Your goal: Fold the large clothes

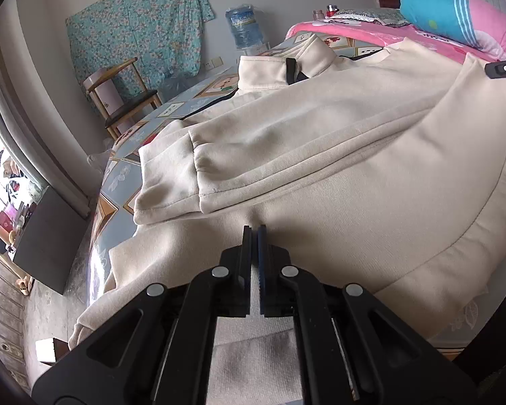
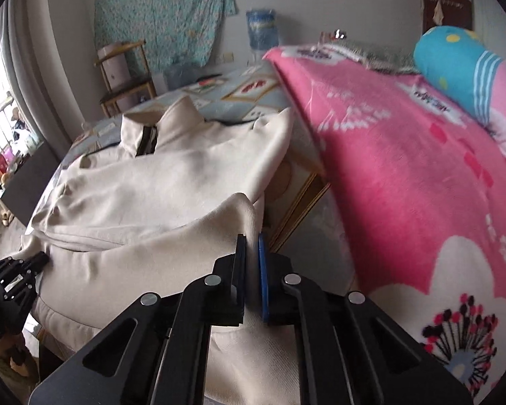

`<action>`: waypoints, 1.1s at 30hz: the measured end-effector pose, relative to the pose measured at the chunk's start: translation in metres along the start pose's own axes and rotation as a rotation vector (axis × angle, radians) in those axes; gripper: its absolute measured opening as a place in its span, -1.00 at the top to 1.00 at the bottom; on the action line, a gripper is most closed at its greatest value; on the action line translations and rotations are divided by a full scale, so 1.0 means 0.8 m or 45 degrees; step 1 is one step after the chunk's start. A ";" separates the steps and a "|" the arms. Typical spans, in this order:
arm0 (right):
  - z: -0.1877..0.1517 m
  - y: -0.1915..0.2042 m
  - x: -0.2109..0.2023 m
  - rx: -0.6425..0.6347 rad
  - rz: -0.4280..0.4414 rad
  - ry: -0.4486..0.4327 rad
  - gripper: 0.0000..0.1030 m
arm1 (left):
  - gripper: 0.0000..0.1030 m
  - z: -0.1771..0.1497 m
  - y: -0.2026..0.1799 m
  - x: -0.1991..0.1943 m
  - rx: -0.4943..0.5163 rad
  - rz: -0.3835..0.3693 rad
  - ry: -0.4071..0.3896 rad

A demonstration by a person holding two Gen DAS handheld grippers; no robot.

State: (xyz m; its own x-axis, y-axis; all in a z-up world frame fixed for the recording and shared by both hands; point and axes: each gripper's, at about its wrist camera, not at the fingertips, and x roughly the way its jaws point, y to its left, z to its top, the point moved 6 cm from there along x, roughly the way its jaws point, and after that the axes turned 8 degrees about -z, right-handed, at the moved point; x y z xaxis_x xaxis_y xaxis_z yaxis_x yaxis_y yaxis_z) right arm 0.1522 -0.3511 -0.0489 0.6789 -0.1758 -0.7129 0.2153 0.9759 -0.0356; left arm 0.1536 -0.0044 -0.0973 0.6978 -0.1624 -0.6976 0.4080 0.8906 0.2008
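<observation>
On bed | jacket [image 1: 320,128] collar far, hem near | both tongs [image 1: 254,233] [image 2: 252,239] pinch hem

Daylit bedroom with pale grey walls.
A floral cloth [image 1: 135,23] hangs behind a wooden chair [image 1: 121,98]; a pink blanket [image 2: 404,168] covers the bed.
</observation>
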 end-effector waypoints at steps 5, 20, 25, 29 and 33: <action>-0.025 -0.015 0.062 0.046 -0.019 0.125 0.88 | 0.94 0.001 0.001 -0.002 0.014 0.011 -0.003; 0.004 0.052 -0.043 -0.104 0.139 -0.095 0.10 | 0.94 0.000 0.001 -0.002 0.014 -0.003 -0.007; -0.045 0.180 -0.009 -0.377 0.428 0.088 0.39 | 0.94 0.001 0.002 -0.003 -0.004 -0.013 -0.010; -0.054 0.198 0.036 -0.409 0.389 0.141 0.58 | 0.94 0.000 0.002 -0.003 -0.020 -0.024 -0.017; -0.027 0.184 0.039 -0.337 0.326 0.155 0.84 | 0.94 -0.001 0.002 -0.003 -0.023 -0.024 -0.028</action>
State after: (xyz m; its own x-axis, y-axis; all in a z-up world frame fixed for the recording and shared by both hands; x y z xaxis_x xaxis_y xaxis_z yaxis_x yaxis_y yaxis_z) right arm 0.1902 -0.2105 -0.0915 0.5957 0.0792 -0.7993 -0.1499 0.9886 -0.0138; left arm 0.1525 -0.0021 -0.0961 0.7027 -0.1886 -0.6860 0.4110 0.8946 0.1751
